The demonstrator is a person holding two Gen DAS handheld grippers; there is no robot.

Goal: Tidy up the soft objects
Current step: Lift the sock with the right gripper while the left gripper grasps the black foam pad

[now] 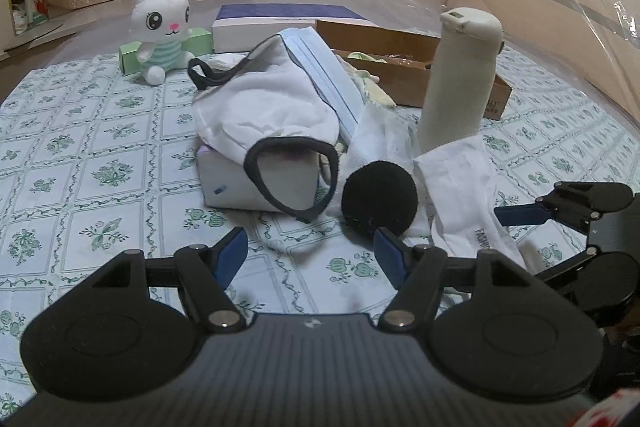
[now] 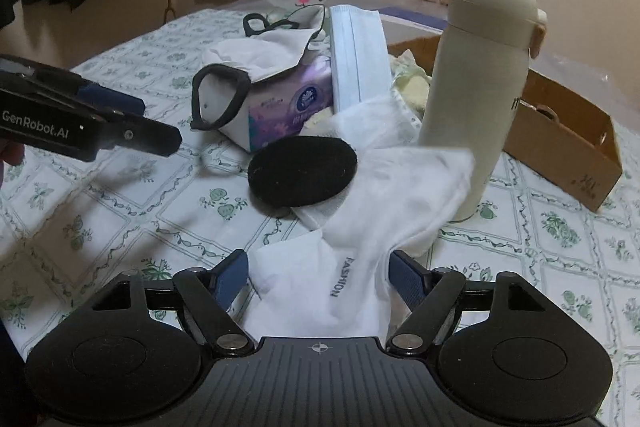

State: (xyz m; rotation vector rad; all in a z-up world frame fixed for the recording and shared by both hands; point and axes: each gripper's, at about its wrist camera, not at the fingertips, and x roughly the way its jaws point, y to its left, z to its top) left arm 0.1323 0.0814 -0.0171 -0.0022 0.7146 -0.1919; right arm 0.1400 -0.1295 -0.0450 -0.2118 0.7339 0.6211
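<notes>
My right gripper [image 2: 320, 275] stands open, and a white sock printed FASHION [image 2: 360, 247] lies loosely between its blue fingers, partly blurred. My left gripper [image 1: 310, 255] is open over bare tablecloth, with nothing between its fingers. Just ahead of it lies a round black pad [image 1: 380, 199], resting on white cloth. A white mask with black ear loops [image 1: 264, 111] is draped over a tissue pack [image 1: 224, 183]. A blue surgical mask [image 1: 324, 67] leans against the pile. At the back sits a white bunny plush [image 1: 160, 23].
A tall cream bottle [image 2: 480, 87] stands upright right beside the sock. Behind it is an open cardboard box [image 2: 568, 131] with soft items inside. A green box [image 1: 128, 61] and a blue-and-white box [image 1: 280, 23] lie near the bunny. The floral tablecloth [image 1: 100, 155] stretches to the left.
</notes>
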